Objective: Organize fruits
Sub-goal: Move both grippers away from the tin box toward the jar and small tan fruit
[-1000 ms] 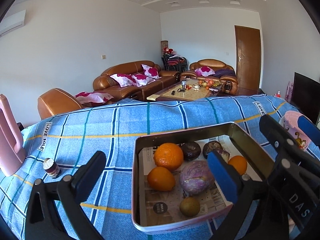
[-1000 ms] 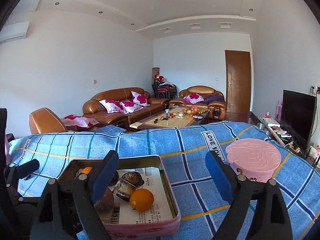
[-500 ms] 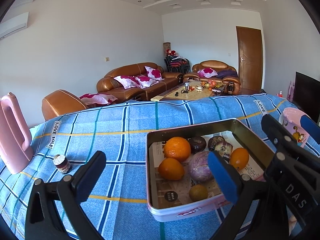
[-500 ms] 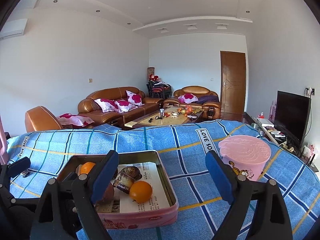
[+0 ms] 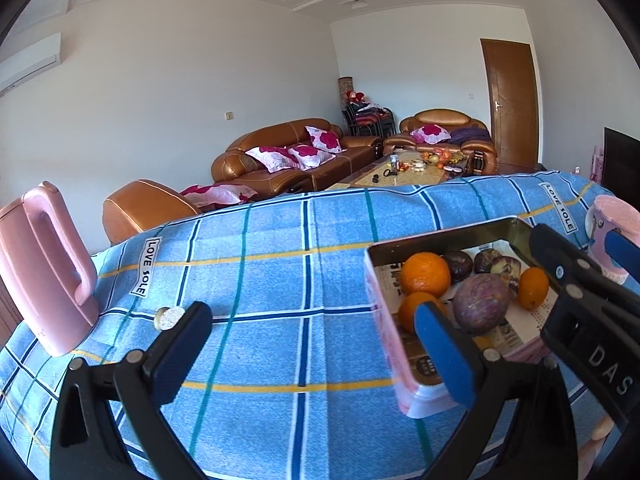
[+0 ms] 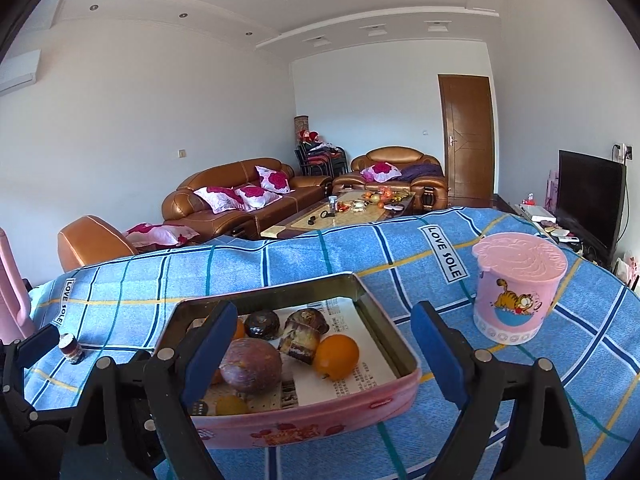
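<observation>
a pink tin tray (image 6: 304,420) lined with newspaper sits on the blue checked tablecloth (image 5: 280,280), and the fruit is all inside it: an orange (image 6: 335,356), a big purple fruit (image 6: 250,366), two dark round ones at the back and a small yellowish one near the front wall. the right gripper (image 6: 322,356) hangs over the tray's near edge, fingers spread wide with nothing between them. the left gripper (image 5: 316,354) is beside the tray, also spread wide and holding nothing. a pink lidded cup (image 6: 518,284) stands to the tray's right, a pink kettle (image 5: 44,272) and a small jar (image 6: 71,348) to its left.
</observation>
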{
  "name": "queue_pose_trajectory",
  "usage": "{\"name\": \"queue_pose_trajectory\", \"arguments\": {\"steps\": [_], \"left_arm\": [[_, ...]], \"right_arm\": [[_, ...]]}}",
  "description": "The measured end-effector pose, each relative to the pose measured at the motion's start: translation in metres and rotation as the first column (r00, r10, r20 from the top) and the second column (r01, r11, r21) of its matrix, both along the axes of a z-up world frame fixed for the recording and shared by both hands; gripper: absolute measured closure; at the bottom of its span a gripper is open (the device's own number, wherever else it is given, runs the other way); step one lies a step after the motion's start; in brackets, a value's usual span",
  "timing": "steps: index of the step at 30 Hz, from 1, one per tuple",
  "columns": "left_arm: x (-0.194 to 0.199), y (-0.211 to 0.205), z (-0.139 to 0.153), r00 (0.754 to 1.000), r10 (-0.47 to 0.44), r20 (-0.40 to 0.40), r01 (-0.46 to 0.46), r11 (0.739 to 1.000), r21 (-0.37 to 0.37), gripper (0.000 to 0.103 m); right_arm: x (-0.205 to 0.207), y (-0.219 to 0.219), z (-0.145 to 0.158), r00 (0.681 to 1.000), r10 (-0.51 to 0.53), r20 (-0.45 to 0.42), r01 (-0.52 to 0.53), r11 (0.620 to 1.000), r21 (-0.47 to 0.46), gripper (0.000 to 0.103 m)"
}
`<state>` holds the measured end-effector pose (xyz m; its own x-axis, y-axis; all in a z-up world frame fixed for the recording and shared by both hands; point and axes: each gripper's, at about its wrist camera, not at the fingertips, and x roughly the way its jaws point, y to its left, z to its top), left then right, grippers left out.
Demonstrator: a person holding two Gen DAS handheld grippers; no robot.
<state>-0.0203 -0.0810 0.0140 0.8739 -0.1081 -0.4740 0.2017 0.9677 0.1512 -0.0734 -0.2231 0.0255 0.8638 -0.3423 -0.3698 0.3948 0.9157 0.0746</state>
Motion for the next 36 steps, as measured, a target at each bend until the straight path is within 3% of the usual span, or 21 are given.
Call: {"name": "queue_pose_trajectory", "arguments": {"steps": [26,33,36], "left_arm": [[0.055,0.13,-0.008,0.98,0.193,-0.053,-0.194,0.981,-0.022,0.0],[0.073,0.17,-0.014,0.96,0.253,-0.122,-0.261,0.964,-0.054,0.0],[0.083,0.189,-0.017,0.935,0.323,-0.148,-0.33,0.944,-0.022,0.0]], "right_arm": [[0.062,0.117,-0.008,0.982,0.187,-0.031,-0.185,0.981,0.054,0.013],[0.079,0.148,-0.012,0.969,0.238,-0.061,-0.235,0.97,0.056,0.013],[0.087,0.158,-0.014,0.96,0.268,-0.082,-0.263,0.962,0.066,0.013]]}}
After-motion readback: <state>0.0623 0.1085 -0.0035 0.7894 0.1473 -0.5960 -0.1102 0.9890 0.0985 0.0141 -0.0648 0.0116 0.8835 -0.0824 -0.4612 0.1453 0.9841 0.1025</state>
